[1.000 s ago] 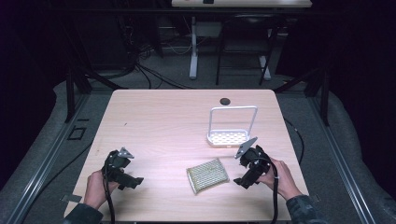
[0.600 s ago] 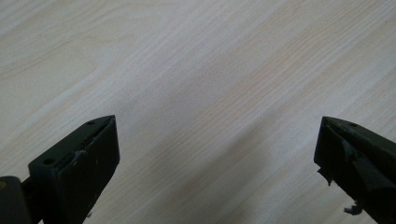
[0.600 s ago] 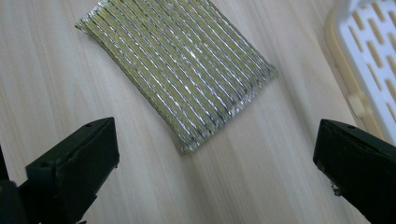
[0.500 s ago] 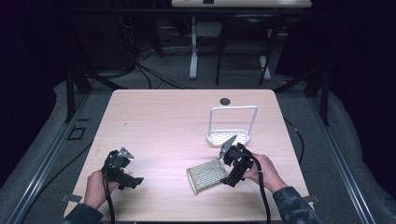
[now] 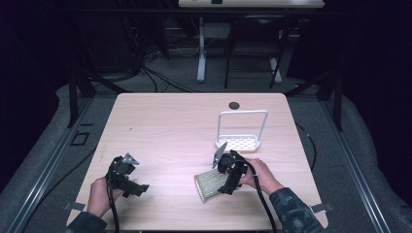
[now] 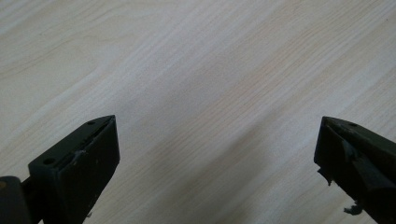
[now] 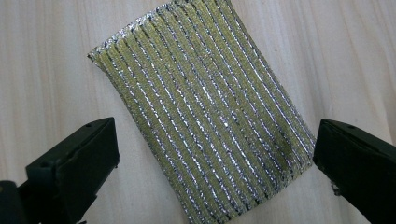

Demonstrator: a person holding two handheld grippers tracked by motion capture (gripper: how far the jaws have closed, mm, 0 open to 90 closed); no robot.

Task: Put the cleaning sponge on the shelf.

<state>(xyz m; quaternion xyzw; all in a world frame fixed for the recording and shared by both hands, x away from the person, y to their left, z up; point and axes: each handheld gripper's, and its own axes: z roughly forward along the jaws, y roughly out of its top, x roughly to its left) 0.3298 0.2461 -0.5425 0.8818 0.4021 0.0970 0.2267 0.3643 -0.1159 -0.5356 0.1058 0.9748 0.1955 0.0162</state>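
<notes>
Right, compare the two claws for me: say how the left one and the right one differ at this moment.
The right claw hangs over the yellow scrubbing pad, its jaws spread to either side of it; the left claw has only bare table between its jaws. The right claw sits near the white rack, while the left claw sits off by the table's near left edge. Both are open and hold nothing.

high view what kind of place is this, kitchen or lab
Probably a lab or recording workspace, not a kitchen: a bare wooden table on dark carpet, cables trailing on the floor behind it, and desk legs beyond.
</notes>
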